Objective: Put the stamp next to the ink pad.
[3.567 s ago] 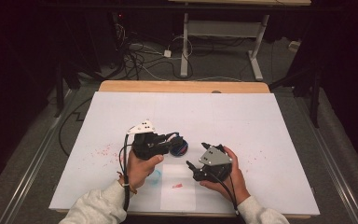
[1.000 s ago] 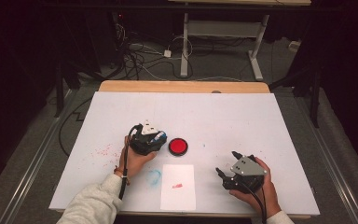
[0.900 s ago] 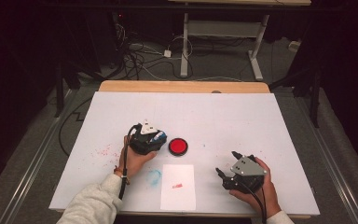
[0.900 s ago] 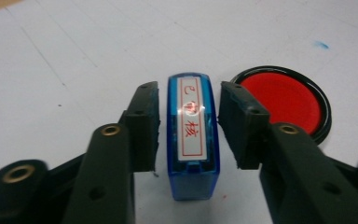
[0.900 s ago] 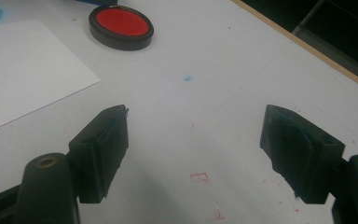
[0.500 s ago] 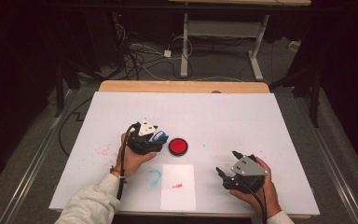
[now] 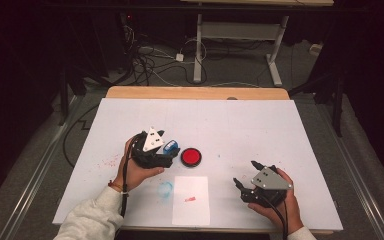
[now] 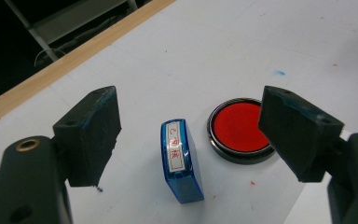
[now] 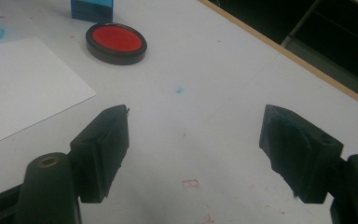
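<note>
Left claw (image 8: 186,135) of mine has just been opening and stands released, its pads wide on either side of the blue stamp (image 8: 181,161), touching neither face. Just beside the stamp sits the round ink pad (image 8: 240,126), a black ring holding a flat red cushion, with nothing over it. Nearer me on the white desk (image 7: 260,130) lies a sheet of paper (image 7: 191,200) bearing one small red print, with a blue smear beside it. My right claw (image 9: 193,154) hovers released over bare desk, well apart from the rest. The stamp stands on the desk, translucent blue, with a white label of red characters on top.
</note>
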